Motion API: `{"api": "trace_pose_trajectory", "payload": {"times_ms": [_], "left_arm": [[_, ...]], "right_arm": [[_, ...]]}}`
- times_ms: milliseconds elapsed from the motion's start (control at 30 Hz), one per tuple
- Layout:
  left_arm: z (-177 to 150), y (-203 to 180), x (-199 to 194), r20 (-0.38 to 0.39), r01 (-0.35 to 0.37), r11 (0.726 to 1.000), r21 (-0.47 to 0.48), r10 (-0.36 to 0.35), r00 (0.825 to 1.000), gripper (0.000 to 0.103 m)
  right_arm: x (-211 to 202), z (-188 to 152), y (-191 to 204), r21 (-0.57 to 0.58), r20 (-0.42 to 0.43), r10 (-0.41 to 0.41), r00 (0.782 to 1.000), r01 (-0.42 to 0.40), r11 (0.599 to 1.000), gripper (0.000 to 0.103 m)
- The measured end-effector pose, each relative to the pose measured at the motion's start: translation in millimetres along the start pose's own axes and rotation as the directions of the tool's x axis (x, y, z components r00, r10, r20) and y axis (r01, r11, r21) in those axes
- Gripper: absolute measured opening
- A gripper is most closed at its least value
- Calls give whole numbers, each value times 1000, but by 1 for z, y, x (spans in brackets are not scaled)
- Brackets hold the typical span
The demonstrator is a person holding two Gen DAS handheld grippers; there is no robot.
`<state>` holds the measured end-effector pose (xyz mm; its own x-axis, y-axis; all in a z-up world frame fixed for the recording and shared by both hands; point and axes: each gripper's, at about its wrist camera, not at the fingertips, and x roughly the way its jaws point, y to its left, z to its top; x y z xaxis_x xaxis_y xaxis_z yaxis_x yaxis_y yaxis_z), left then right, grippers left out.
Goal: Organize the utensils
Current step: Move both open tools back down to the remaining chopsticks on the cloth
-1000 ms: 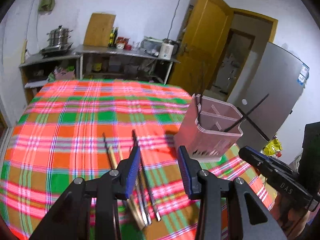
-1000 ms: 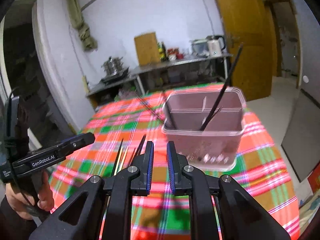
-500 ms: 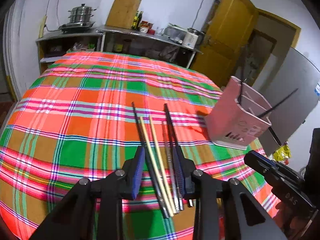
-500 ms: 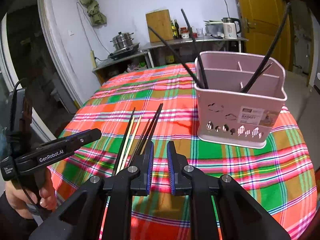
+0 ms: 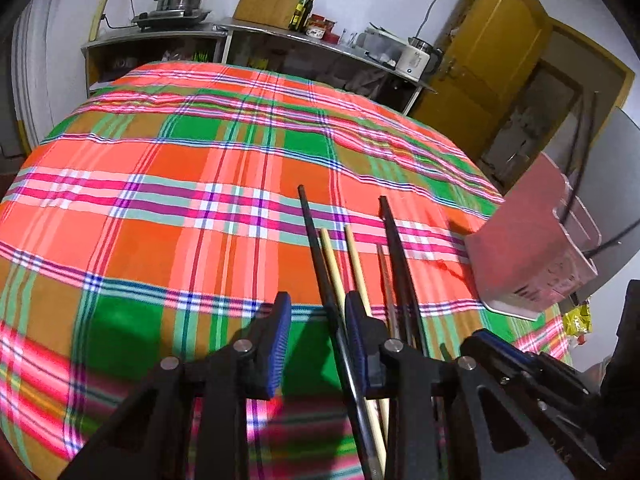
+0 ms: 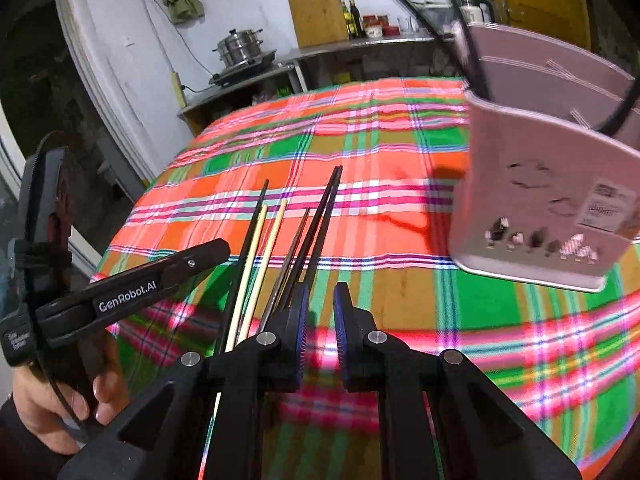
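Observation:
Several chopsticks lie side by side on the plaid cloth: a single black one [image 5: 316, 240] [image 6: 252, 232], two pale wooden ones [image 5: 332, 260] [image 6: 276, 232], a thin grey one [image 5: 384, 280] [image 6: 296, 240] and a black pair [image 5: 396, 248] [image 6: 324, 216]. My left gripper [image 5: 316, 312] hangs low over their near ends. It is open, and the single black chopstick runs below the gap, close to the right finger. My right gripper [image 6: 320, 300] hovers just right of the bundle, with a narrow gap and nothing in it. The pink utensil holder [image 5: 532, 248] [image 6: 540, 200] holds black chopsticks.
The plaid tablecloth [image 5: 160, 208] covers the whole table, and its edge drops away on the left. A hand [image 6: 60, 400] grips the left gripper's handle [image 6: 124, 296]. Shelves with pots, bottles and a kettle [image 5: 416, 60] stand behind, and a yellow door [image 5: 492, 52] at the back right.
Both grippers have come down and forward, close over the chopsticks. The left gripper's jaws have narrowed. The holder has slid to the right edge of both views.

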<state>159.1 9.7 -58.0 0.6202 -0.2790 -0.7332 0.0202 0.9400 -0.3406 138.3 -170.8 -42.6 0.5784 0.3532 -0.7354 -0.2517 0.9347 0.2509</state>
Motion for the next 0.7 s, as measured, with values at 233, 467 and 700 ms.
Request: {"api": "trace_pose_trajectory", "payload": {"times_ms": [233,467,700], "left_arm": [[3,-1,11,-4,-5,1000,-2,5,1000,29],[3,-5,13,2,-43,999,10,43,999,29],[4,-9,14,7,-90,996,15,90,996,26]], "right_arm": [[28,6,1,9,-43,3,999,-3,1000,13],[29,3,3,-4,-52,-14,999,14,1000,13],[24,1,-2,5,-55,-18,998,19,1000,10]]}}
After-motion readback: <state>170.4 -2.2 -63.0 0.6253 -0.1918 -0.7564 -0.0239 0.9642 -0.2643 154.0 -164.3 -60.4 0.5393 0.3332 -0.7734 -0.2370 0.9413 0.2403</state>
